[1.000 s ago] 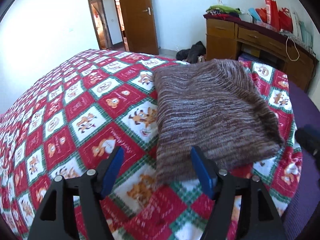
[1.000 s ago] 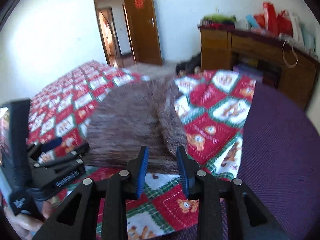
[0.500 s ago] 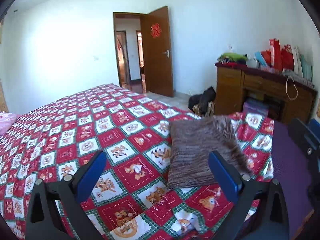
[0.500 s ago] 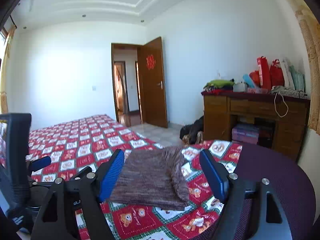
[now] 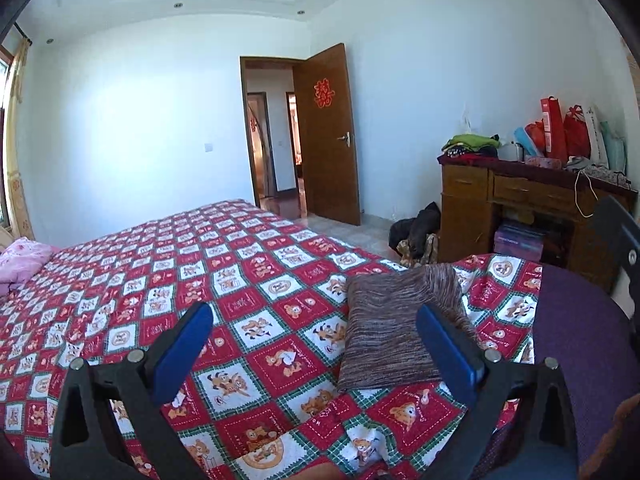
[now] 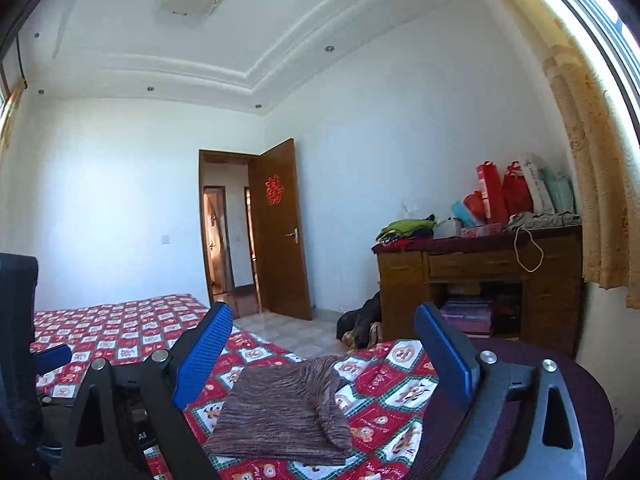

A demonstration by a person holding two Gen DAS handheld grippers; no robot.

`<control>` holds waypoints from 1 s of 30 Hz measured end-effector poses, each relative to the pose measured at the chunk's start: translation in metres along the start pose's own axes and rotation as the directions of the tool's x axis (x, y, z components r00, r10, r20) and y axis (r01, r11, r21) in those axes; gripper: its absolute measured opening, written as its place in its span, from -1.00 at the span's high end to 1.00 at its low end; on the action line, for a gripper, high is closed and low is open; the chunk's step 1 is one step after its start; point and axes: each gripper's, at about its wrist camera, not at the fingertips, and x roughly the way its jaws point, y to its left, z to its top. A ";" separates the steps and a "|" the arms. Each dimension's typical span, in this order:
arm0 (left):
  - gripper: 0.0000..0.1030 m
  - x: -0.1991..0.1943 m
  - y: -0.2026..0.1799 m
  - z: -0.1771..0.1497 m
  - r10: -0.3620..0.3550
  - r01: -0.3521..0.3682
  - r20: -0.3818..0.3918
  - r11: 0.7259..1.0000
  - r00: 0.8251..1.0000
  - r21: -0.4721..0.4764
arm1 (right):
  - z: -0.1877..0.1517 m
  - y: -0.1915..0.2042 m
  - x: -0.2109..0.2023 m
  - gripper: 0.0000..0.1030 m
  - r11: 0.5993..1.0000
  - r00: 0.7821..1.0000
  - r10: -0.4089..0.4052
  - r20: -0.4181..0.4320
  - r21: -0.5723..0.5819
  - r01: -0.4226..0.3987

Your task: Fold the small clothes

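— So what fills most of the view?

— The bed [image 5: 168, 280], under a red, white and green checked quilt with little bear pictures. It runs from the near edge back toward the white wall and the open brown door [image 5: 330, 136]. A purple cover [image 5: 576, 320] lies over the bed's right-hand corner.

— And off to the right?

— A wooden counter [image 6: 480, 264] against the wall, loaded with red gift bags [image 6: 500, 196] and a pile of green and dark clothes [image 6: 408, 228]. A dark heap lies on the tiled floor beside it.

— Where is the garment?

— The brown striped knit [image 5: 392, 328] lies folded into a neat rectangle on the quilt, near the bed's right corner, just beside the purple cover. In the right wrist view it [image 6: 280, 408] sits low and central, one edge rolled up a little along its right side.

— Is either tool touching it?

— No. The left gripper [image 5: 312, 344] hangs above the bed with its blue fingers [image 5: 184, 348] spread wide; nothing lies between them, and the knit is well beyond the tips. The right gripper [image 6: 320, 344] has just been opening, and its fingers [image 6: 204, 356] also stand wide and empty, with the knit on the bed beyond them.

— Anything smaller?

— A pink cloth [image 5: 22, 258] at the bed's far left edge.
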 end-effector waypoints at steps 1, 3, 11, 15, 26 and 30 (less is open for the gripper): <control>-1.00 -0.002 -0.001 0.001 0.000 0.000 0.005 1.000 1.000 0.004 | 0.001 -0.004 0.000 -0.82 1.000 1.000 -0.008 0.004 0.008 0.008; -1.00 -0.004 -0.003 0.001 -0.003 0.003 0.009 1.000 1.000 0.010 | 0.003 -0.008 -0.001 -0.83 0.999 1.000 -0.026 0.005 0.023 0.026; -1.00 -0.006 -0.010 0.001 -0.008 0.008 0.004 1.000 1.000 0.025 | 0.006 -0.017 0.000 -0.84 0.997 0.998 -0.065 -0.002 0.048 0.065; -1.00 -0.006 -0.010 0.001 -0.006 0.006 0.009 1.000 1.000 0.020 | 0.005 -0.017 -0.003 -0.84 0.997 0.998 -0.065 -0.009 0.047 0.065; -1.00 -0.007 -0.011 0.002 -0.001 0.001 0.012 1.000 1.000 0.023 | 0.007 -0.014 -0.002 -0.85 0.997 0.998 -0.063 -0.013 0.038 0.063; -1.00 -0.007 -0.011 0.002 -0.002 0.002 0.007 1.000 1.000 0.020 | 0.007 -0.012 -0.001 -0.85 0.998 0.998 -0.058 -0.019 0.032 0.059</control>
